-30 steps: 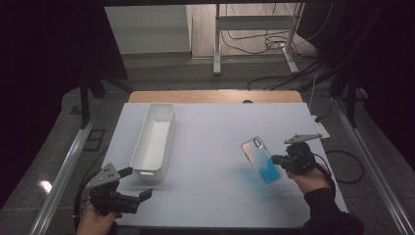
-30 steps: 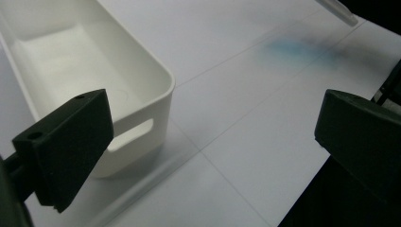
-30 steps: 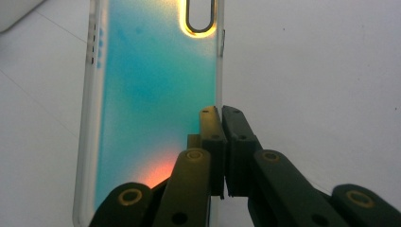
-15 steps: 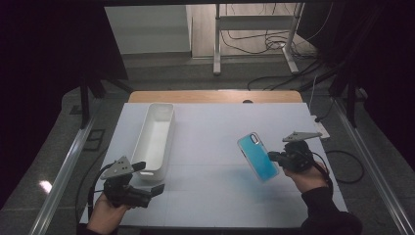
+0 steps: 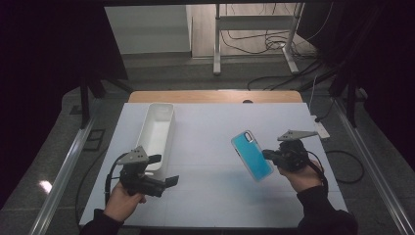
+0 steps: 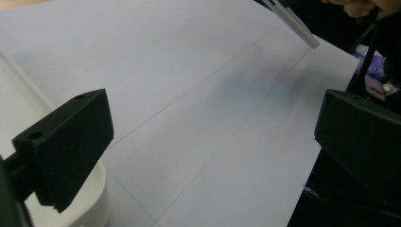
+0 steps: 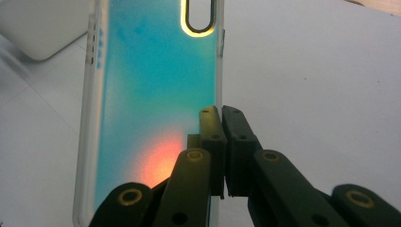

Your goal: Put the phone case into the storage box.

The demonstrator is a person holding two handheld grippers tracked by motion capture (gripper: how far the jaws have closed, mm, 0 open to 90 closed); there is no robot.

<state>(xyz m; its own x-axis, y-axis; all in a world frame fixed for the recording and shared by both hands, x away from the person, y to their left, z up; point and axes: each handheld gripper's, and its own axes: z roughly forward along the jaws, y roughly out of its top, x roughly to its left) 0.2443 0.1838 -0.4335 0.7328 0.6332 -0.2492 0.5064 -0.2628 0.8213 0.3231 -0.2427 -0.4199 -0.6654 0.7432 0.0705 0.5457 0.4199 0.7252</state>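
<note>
A teal phone case (image 5: pixel 251 155) with a clear rim hangs tilted above the white table, right of centre. My right gripper (image 5: pixel 267 156) is shut on its long edge; in the right gripper view the jaws (image 7: pixel 221 118) pinch the rim of the case (image 7: pixel 151 85), whose camera cut-out points away. My left gripper (image 5: pixel 164 170) stands open at the near end of a long white bin (image 5: pixel 169 128), nothing between its fingers. In the left gripper view the gripper (image 6: pixel 213 142) has its jaws wide apart over bare table, the bin's rim (image 6: pixel 90 198) by the left one and the case's edge (image 6: pixel 293 21) far off.
The white sheet (image 5: pixel 210 196) covers the table, with a wooden strip (image 5: pixel 215 96) along the far edge. A white power strip (image 5: pixel 320 128) lies at the right edge. Metal rails run along both sides; cables lie on the floor beyond.
My left gripper has moved right and a little away from the person, up to the bin's near end. The phone case has turned so that more of its teal face shows.
</note>
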